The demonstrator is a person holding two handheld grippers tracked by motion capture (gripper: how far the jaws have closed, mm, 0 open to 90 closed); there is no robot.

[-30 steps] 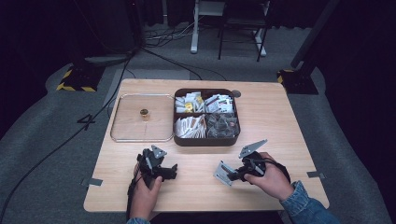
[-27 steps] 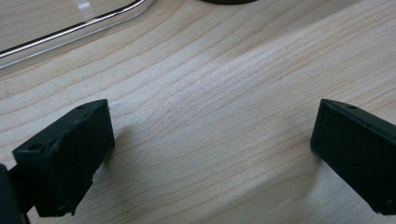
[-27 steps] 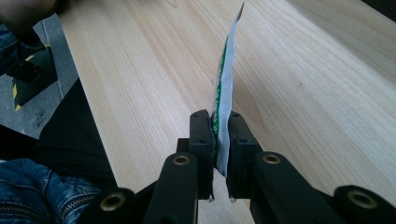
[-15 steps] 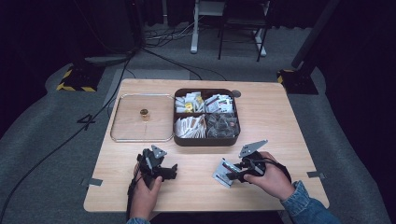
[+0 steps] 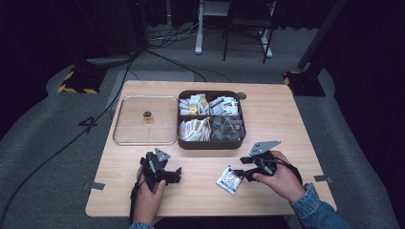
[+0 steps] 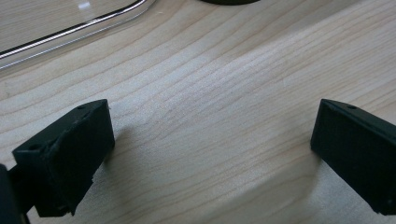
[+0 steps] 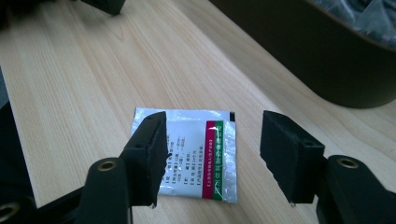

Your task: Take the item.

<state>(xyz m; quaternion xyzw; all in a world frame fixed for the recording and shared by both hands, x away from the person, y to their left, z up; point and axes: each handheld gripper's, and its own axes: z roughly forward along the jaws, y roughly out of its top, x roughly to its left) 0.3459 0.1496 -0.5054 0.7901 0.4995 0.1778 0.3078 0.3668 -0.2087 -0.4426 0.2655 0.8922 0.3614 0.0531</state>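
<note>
Sachet [image 7: 196, 154] flat on bare table [image 5: 200, 191] — right gripper [image 7: 212, 149] jaws just parted, off its edges

A small flat sachet [image 7: 196, 151] is lying face up on the counter [image 5: 286, 119], near its front edge and well apart from the tray. It is showing a silvery-white face with fine dark print, a red band and a green band running down one side. One corner is sitting under a prong of the right tongs [image 7: 212, 154], nothing pressing it.
</note>
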